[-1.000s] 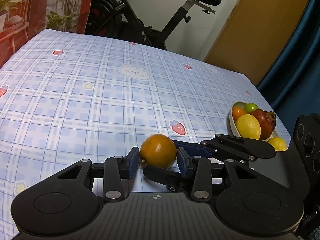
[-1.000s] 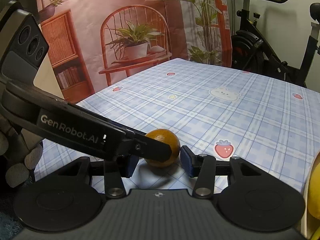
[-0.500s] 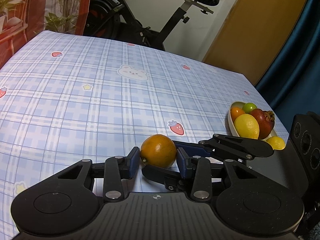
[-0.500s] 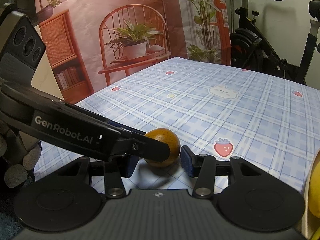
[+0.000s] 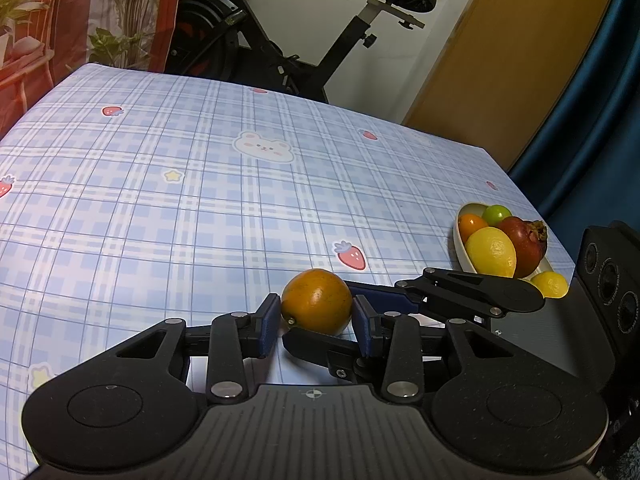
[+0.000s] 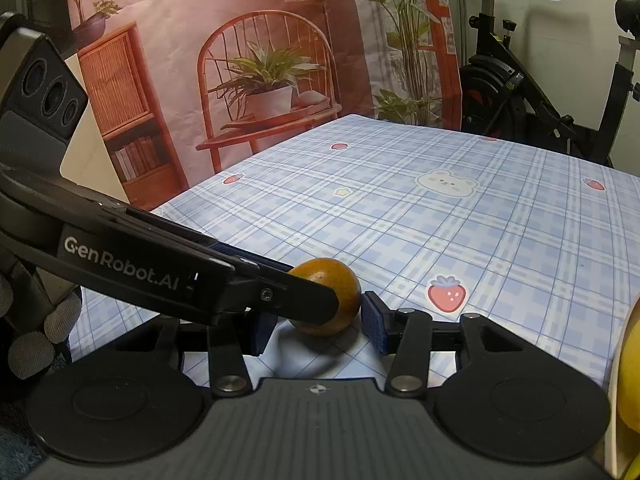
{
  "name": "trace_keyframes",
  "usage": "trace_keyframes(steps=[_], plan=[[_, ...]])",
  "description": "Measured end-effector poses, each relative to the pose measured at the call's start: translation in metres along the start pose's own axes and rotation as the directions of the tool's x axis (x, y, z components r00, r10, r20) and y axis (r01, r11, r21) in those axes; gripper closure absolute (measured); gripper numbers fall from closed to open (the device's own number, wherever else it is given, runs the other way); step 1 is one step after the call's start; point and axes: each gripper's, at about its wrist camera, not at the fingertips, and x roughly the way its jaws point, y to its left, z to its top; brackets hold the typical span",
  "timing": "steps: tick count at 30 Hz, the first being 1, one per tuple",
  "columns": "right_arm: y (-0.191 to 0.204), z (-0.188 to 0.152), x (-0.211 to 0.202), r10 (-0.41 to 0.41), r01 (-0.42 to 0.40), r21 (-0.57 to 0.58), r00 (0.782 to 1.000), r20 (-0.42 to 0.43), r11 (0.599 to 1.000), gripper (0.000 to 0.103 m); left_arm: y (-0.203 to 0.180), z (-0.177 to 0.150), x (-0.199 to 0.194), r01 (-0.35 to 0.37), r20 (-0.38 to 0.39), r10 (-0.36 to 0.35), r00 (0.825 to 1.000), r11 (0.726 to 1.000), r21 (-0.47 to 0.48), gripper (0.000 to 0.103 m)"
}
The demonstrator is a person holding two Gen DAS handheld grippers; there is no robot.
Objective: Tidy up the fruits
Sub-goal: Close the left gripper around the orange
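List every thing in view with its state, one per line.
left gripper, shut on the orange.
right gripper, straddling the same orange; contact unclear.
orange, clamped, low over the table.
bowl, upright, holding fruit.

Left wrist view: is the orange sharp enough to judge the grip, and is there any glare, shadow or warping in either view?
Left wrist view: orange in sharp focus, small soft highlight, no blown glare; the tablecloth plaid lines bow from fisheye. Right wrist view: a soft shadow falls under the orange, the left gripper crosses in front of it, and a blurred yellow fruit intrudes at the right edge.
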Motion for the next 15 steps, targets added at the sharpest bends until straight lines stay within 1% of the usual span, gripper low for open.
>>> trace_keyframes(steps=[9,15], plan=[[0.003,-0.002,-0.007,-0.019,0.019,-0.014,1.0,0.025,1.0,0.055,0.002,0.002,-0.005,0.017,0.004,-0.017,1.0,1.0,-0.003,0.063],[0.005,-0.006,-0.016,-0.032,0.033,-0.027,0.999,0.025,0.999,0.055,-0.005,0.0,-0.003,0.014,-0.005,-0.014,1.0,1.0,0.021,0.063]])
